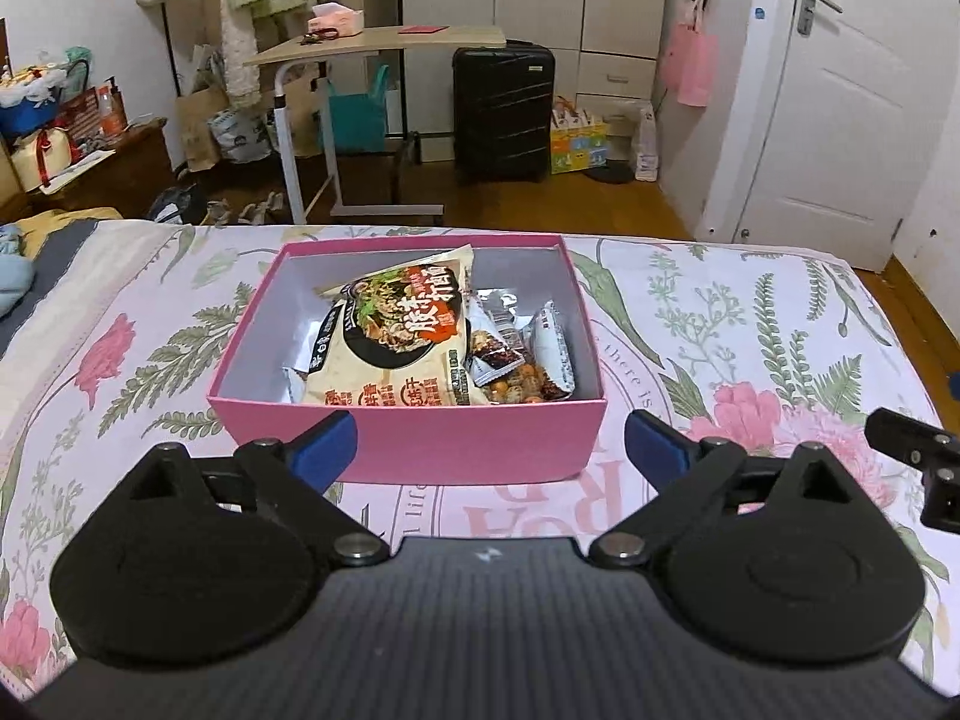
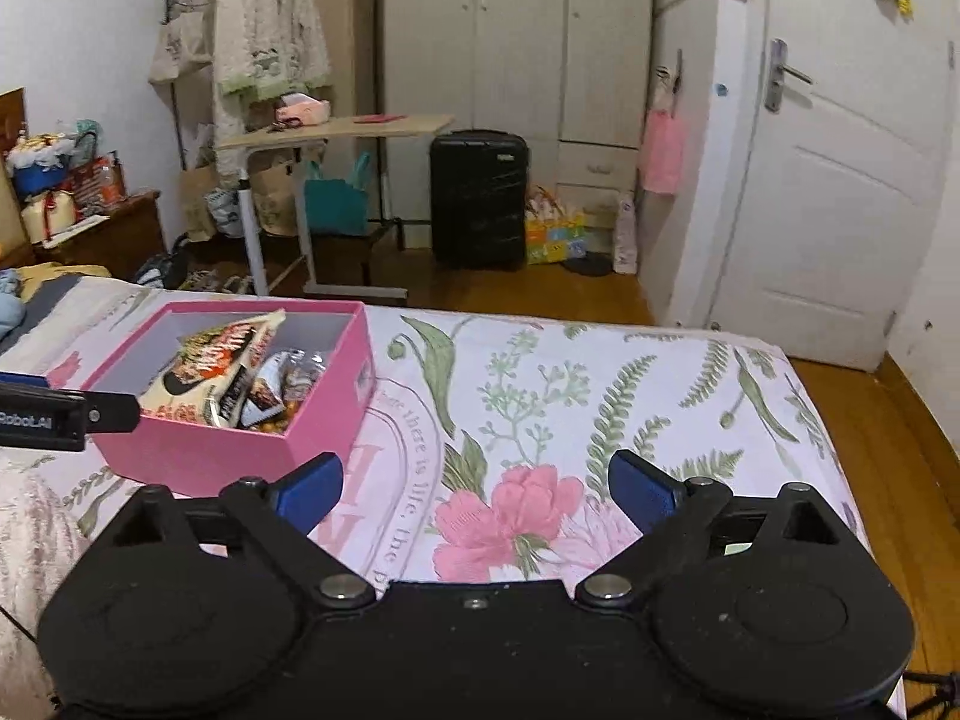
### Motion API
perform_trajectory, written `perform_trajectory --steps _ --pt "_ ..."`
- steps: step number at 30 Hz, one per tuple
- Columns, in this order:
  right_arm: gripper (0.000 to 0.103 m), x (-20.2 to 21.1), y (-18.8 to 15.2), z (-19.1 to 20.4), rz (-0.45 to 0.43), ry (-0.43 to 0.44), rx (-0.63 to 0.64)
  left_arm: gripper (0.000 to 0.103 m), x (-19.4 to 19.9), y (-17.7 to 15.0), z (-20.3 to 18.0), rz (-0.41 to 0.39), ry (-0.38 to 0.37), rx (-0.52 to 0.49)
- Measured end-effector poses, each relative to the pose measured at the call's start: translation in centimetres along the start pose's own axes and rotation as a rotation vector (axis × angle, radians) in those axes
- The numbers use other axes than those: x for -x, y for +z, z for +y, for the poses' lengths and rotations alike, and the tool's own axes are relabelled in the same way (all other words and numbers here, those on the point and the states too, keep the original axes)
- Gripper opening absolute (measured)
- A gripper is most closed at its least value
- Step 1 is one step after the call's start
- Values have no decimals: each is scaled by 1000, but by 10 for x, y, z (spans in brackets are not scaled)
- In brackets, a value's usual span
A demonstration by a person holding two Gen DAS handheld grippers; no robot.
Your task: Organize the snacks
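An open pink box [image 1: 540,450] rests on the floral bedsheet [image 1: 750,330]. Inside it a large cream snack bag [image 1: 396,336] leans on the left side, and several small packets [image 1: 522,360] are piled at the right. My left gripper [image 1: 489,441] is open just in front of the box's near wall, with nothing between its blue fingertips. In the right wrist view the box [image 2: 198,462] and the bag [image 2: 204,360] are at the left. My right gripper [image 2: 477,480] is open over bare sheet to the right of the box, holding nothing.
The bed's far edge [image 1: 660,237] drops to a wooden floor. Beyond it stand a rolling side table [image 1: 372,42], a black suitcase [image 1: 501,111] and a white door [image 1: 840,90]. Folded bedding [image 1: 12,276] lies at the far left.
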State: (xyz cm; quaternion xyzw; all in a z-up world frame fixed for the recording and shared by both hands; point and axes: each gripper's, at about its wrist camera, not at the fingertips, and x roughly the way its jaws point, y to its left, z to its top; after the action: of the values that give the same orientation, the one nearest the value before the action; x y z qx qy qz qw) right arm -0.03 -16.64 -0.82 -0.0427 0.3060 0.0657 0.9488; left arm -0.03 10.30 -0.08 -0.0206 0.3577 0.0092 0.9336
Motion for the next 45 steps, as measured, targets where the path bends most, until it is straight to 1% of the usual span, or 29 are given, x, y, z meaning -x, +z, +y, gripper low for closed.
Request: perform_trajectory --steps 3,5,12,15,17,22,29,36,39,45 --pt "98 0 -2 1 7 -51 1 97 3 -2 0 2 -9 15" --pt "98 1 -3 2 11 -66 8 97 5 -3 0 3 -14 18" --pt "98 1 -6 -6 10 -44 -41 97 13 -5 -10 -22 -28 -23" --pt "98 4 -7 -7 -3 -58 -51 97 15 -6 -15 -29 -44 -31" --pt "98 5 -8 -7 -7 -70 -48 97 15 -8 -18 -40 -39 -34" --pt "98 4 -10 -10 -11 -74 -68 97 13 -13 -25 -31 -46 -52" --pt "98 6 -11 -10 -18 -94 -60 97 13 -16 -30 -33 -52 -61" --pt "98 4 -12 -10 -10 -90 -59 97 12 -17 -32 -25 -38 -59" --pt "98 1 -16 -8 3 -94 -50 97 13 -18 -34 -33 -29 -62" --pt "98 0 -17 -6 -3 -107 -36 100 12 -18 -33 -35 -42 -63"
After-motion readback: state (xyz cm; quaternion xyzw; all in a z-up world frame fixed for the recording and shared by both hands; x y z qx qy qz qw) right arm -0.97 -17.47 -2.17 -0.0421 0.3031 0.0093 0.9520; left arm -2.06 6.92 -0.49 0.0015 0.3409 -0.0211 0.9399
